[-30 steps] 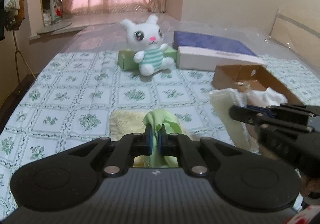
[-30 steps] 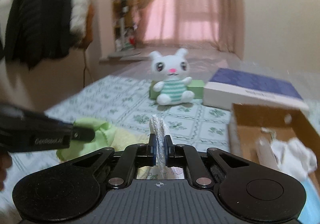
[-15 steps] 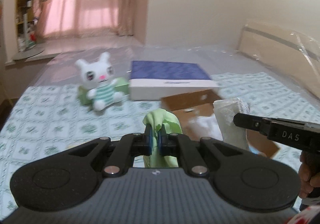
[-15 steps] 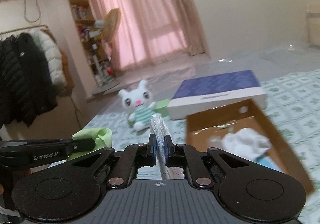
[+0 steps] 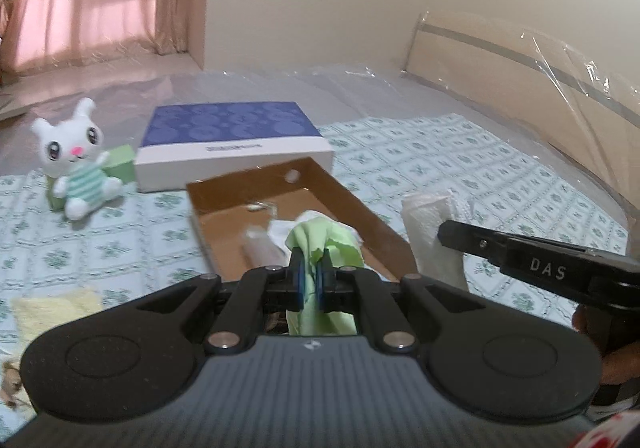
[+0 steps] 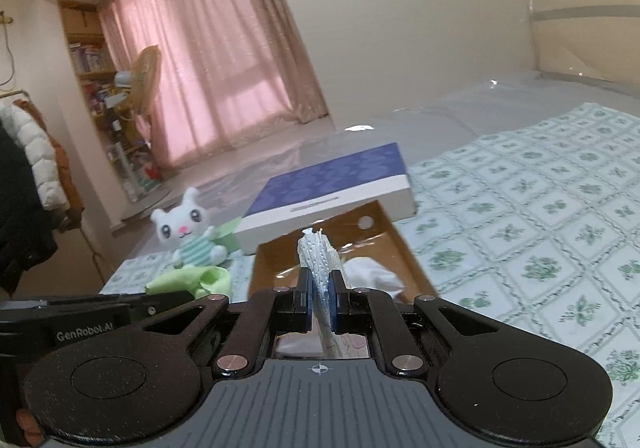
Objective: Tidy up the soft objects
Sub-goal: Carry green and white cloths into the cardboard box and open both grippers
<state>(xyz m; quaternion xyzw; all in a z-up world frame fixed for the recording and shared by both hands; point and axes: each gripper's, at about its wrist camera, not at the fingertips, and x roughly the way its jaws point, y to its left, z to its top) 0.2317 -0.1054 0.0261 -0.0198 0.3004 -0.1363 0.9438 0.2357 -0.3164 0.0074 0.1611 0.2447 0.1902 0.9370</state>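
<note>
Left gripper [image 5: 308, 275]: jaws nearly closed, pinching a crumpled green cloth [image 5: 320, 238], held over the near end of the cardboard box [image 5: 224, 200]. Right gripper [image 6: 321, 298]: jaws nearly closed on a folded white paper towel [image 6: 317, 257], standing upright above the same box. Farther on the bed [image 5: 400, 152]: white crumpled cloth [image 6: 372, 275] inside box, blue-topped box [image 5: 228, 136], plush bunny [image 5: 74, 164] near the far edge.
</note>
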